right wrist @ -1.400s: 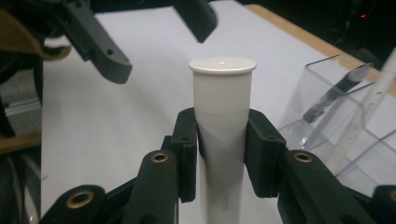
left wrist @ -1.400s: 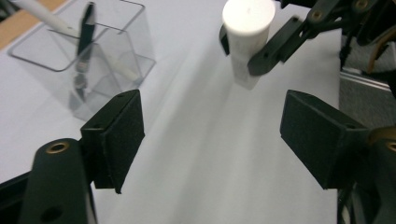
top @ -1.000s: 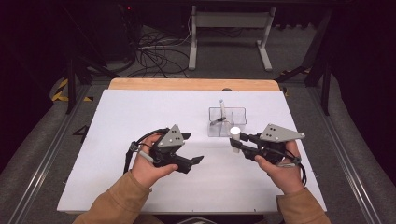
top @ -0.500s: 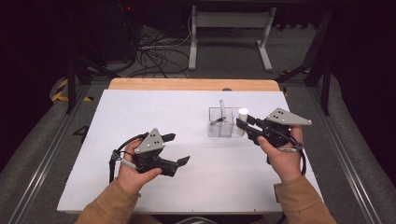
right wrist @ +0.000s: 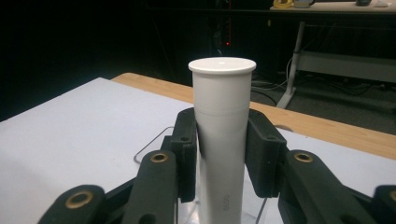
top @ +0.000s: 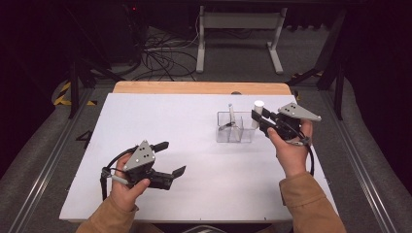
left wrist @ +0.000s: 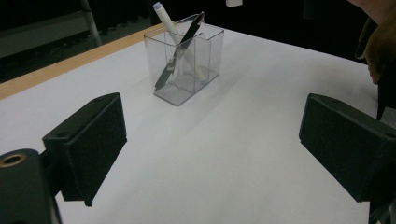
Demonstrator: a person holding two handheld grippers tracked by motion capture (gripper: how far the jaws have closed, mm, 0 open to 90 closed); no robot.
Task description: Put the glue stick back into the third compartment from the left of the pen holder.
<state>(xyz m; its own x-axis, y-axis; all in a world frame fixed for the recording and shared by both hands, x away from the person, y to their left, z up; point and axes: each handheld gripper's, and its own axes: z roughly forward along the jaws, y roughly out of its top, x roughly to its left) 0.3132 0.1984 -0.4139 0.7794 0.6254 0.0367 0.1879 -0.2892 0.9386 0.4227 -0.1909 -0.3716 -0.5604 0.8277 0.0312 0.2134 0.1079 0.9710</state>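
Observation:
A clear plastic holder [top: 234, 127] stands right of centre on the white table top, with a black pen [left wrist: 180, 51] and a white marker [left wrist: 163, 16] leaning in it. My right gripper [top: 257, 120] is shut on an upright white capped tube [top: 257, 110] just off the holder's right end; the pads squeeze the tube [right wrist: 222, 121] from both sides above the holder's rim [right wrist: 154, 144]. My left gripper [top: 171, 158] hovers near the table's front left. Its jaws have just been opening and stand wide, with nothing between the pads [left wrist: 91, 144].
The white sheet [top: 160, 116] covers the table, and a wooden strip [top: 194, 88] shows along the far edge. Cables and a metal stand [top: 238, 29] lie on the dark floor beyond. A sleeve [left wrist: 380, 46] of the other arm shows at the right of the left gripper view.
My left gripper has moved left and toward the near edge, jaws spreading wider. My right gripper has carried the white tube farther back and to the right, to the holder's right end.

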